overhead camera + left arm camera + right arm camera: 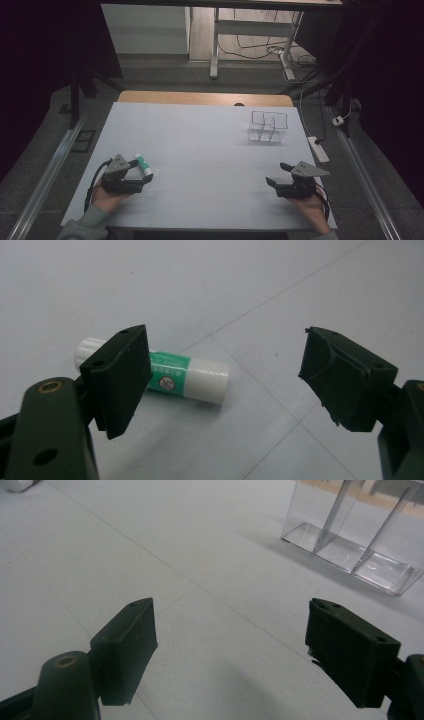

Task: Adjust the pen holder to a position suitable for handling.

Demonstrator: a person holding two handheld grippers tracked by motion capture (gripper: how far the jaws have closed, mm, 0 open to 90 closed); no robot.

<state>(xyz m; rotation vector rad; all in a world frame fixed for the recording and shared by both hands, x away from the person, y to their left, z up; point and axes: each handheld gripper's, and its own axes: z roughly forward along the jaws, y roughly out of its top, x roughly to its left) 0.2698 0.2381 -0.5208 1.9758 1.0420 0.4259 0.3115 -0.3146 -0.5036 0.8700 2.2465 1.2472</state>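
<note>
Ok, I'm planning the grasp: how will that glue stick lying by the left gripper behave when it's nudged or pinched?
The glue stick is a smooth round tube lying on its side, so it will probably roll if nudged. Its glossy plastic may slip between the pads. It looks stiff and light, so the open left gripper should lift it easily.

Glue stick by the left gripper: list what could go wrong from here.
1. The glue stick lies on its round side on the smooth table, so a nudge from one of the fingers may roll it away.
2. The left gripper is open with the stick off toward one finger; closing now might clip only its end.
</note>
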